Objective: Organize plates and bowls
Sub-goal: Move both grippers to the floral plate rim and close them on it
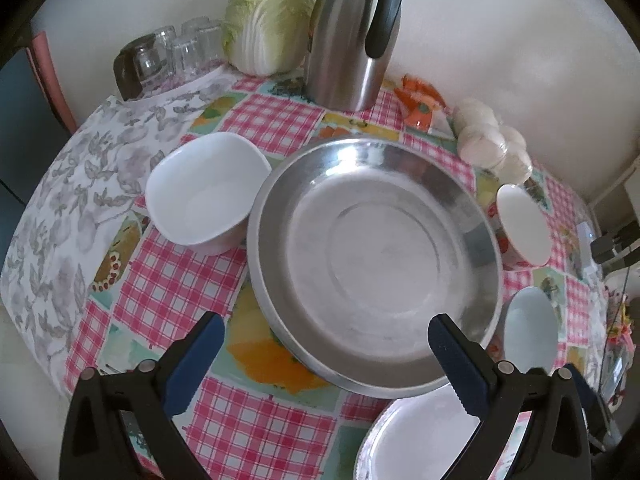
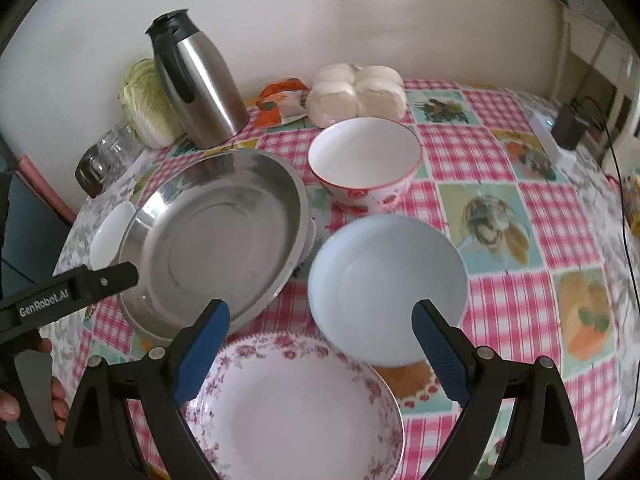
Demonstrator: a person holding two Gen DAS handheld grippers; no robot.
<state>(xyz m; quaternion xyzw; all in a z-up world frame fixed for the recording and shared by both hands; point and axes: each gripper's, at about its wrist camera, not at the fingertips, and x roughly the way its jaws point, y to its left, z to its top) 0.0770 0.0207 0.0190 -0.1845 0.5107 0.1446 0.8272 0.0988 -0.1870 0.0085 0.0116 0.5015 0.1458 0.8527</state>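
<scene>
Checkered cloth covers the counter [image 2: 500, 208]. I hold both tools, left [image 1: 326, 338] and right [image 2: 322, 326], spread and empty; nothing stacked yet. Next, I'd pinch the pale bowl [image 2: 386, 286] beside the steel pan [image 1: 374, 244].

Shiny brushed-metal basin [image 1: 374, 248], glossy ceramic bowls [image 2: 386, 286], smooth printed tablecloth [image 2: 500, 288].

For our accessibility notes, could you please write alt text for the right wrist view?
The open right gripper hovers over a floral plate, with a pale blue bowl, steel dish and rose-patterned bowl beyond on a checked tablecloth.
</scene>
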